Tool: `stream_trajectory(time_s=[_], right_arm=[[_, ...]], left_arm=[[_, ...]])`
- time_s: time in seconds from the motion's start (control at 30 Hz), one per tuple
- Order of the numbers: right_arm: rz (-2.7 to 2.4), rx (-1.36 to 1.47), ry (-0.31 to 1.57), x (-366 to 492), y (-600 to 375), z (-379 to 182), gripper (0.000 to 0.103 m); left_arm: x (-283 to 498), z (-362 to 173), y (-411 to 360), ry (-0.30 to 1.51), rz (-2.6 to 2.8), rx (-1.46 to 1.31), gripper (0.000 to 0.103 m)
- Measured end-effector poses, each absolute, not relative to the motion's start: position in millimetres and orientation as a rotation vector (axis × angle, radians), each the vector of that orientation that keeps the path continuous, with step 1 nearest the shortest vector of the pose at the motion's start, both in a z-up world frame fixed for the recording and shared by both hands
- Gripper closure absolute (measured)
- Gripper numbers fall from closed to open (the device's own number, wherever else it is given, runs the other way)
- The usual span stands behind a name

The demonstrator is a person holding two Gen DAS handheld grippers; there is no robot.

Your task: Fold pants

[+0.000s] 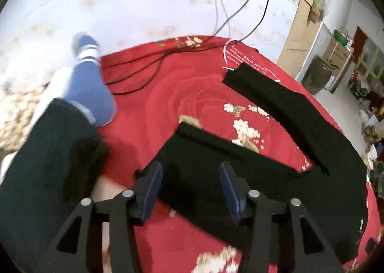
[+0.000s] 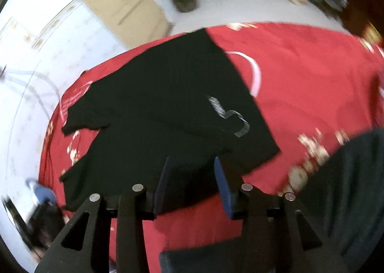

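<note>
Black pants (image 1: 276, 172) lie spread flat on a red flowered bed cover (image 1: 187, 95), legs apart in a V. In the left wrist view my left gripper (image 1: 190, 167) is open and empty, just above the hem end of the near leg. In the right wrist view the pants (image 2: 156, 105) show a white logo (image 2: 230, 117) near the waist. My right gripper (image 2: 192, 161) is open and empty, hovering over the near edge of the waist end.
Black cables (image 1: 144, 66) run across the far side of the cover. A person's dark trouser leg and blue shoe (image 1: 88, 76) stand at the left. Beyond the bed is a dark bin (image 1: 316, 76) and cluttered floor at the right.
</note>
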State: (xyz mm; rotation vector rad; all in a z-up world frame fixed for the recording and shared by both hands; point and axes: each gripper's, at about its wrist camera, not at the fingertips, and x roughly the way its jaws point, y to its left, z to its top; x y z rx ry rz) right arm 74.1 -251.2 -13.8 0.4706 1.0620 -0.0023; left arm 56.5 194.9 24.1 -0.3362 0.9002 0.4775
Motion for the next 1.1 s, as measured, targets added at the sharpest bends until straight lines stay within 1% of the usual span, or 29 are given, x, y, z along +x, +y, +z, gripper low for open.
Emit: stream_trajectory(time_s=[0.13,0.27,0.33,0.4,0.43,0.47,0.57,0.67,0.77,0.93,1.0,1.03,1.1], right_arm=[[0.102,0.421,1.110,93,-229,-40,0.063],[0.183,0.396,1.124,102,-214,-52,0.063],[0.212,0.388,1.137,108,-206,-60,0.063],[0.236,0.402,1.152,115,-204,-66,0.063],[0.250,0.409,1.154,119,-201,-69,0.063],[0.260,0.412,1.155,123,-199,-72,0.063],[0.266,0.431,1.160,126,-200,-79,0.063],[0.266,0.471,1.152,127,-205,-82,0.063],[0.263,0.496,1.137,129,-210,-82,0.063],[0.267,0.517,1.131,129,-211,-83,0.063],[0.269,0.518,1.129,129,-211,-82,0.063],[0.268,0.520,1.126,129,-211,-81,0.063],[0.255,0.523,1.120,129,-213,-81,0.063]], left_arm=[[105,-13,214,0.947,0.490,-0.261,0.050],[130,-48,228,1.015,0.446,-0.231,0.049],[134,-51,230,0.991,0.424,-0.232,0.047],[137,-50,229,0.979,0.419,-0.228,0.062],[139,-48,227,0.974,0.407,-0.220,0.090],[143,-48,223,0.980,0.399,-0.195,0.097],[148,-46,220,0.975,0.387,-0.174,0.099],[149,-29,231,0.908,0.406,-0.230,0.099],[156,-21,239,0.884,0.406,-0.215,0.098],[166,-32,248,0.924,0.413,-0.198,0.098],[174,-41,247,0.939,0.422,-0.171,0.096],[176,-46,248,0.954,0.426,-0.161,0.093],[175,-47,251,0.969,0.435,-0.167,0.093]])
